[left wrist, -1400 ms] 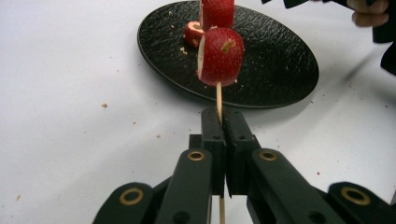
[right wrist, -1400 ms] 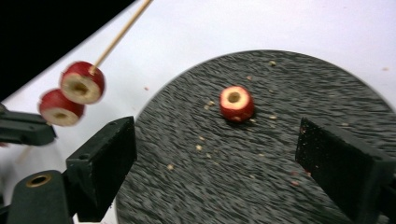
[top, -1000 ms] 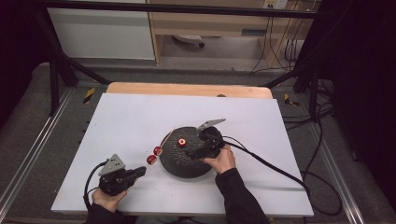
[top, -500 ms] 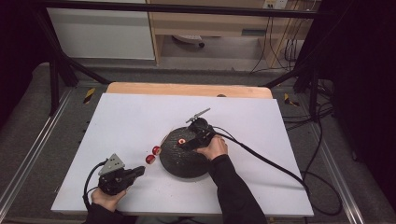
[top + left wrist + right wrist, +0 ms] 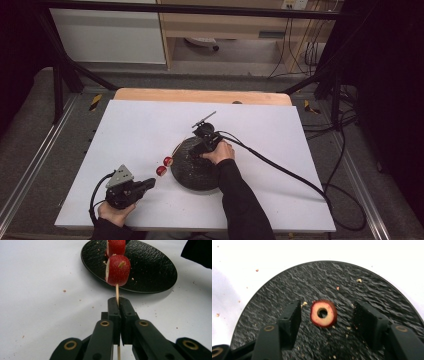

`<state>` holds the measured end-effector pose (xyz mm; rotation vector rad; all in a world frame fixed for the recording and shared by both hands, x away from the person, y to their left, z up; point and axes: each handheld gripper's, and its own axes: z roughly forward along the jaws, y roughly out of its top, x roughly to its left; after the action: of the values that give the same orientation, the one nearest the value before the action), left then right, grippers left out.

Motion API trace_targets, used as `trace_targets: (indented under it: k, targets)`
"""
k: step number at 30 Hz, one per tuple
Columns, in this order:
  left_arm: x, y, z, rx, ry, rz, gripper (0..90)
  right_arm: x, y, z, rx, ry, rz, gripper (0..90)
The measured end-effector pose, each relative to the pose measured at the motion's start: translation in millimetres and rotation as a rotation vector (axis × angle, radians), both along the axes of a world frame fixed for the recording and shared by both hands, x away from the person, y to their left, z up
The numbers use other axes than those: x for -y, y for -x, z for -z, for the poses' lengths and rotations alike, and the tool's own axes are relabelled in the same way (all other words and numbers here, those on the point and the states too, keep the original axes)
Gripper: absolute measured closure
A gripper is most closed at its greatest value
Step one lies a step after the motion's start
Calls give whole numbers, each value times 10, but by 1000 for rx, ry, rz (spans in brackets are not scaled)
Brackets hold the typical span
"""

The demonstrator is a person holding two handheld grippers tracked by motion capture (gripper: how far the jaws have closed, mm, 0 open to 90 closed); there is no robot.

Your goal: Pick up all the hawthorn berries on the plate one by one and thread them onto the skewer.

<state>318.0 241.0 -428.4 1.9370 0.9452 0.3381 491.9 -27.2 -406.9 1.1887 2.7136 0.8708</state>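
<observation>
— While the left gripper (image 5: 119, 307) is sitting nearest us, what are its jaws doing?

— They are pressing tight together on a thin wooden skewer (image 5: 117, 292), pale and straight. Two red fruit pieces (image 5: 118, 270) are riding on it just past the jaws, glossy-skinned with pale flesh showing at the cut sides. The farther piece is getting cut off by the top edge of the left gripper view.

— And what is lying beyond them?

— A round black plate (image 5: 152, 272), with a rough, slate-like ripple, is resting on the smooth white table (image 5: 135, 130), which is carrying scattered crumbs.

— Where is the right gripper (image 5: 327, 315)?

— It is hovering over that plate, jaws spread wide on either side of a round fruit slice (image 5: 323, 313). The slice is lying flat on the plate: red rim, pale yellow flesh, a neat hole through its middle. Neither jaw is touching it.

— Anything hard to make out?

— From the high view, the hand (image 5: 218, 152) is covering the slice, and the skewer itself is looking too thin to trace.
</observation>
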Motion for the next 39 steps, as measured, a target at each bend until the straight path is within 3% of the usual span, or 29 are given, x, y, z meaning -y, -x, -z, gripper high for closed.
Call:
trace_targets:
  k: [5, 21, 32, 39]
  targets:
    - [0, 0, 0, 0, 1, 2, 878, -6, -46, 45, -36, -13, 10, 474]
    - [6, -1, 1, -1, -3, 4, 878, -10, -73, 89, -72, -15, -7, 604]
    - [8, 1, 1, 1, -2, 3, 878, -7, -74, 80, -89, -12, 1, 621]
    - [9, 4, -1, 2, -2, 4, 878, 13, -42, 0, -81, -35, -2, 625]
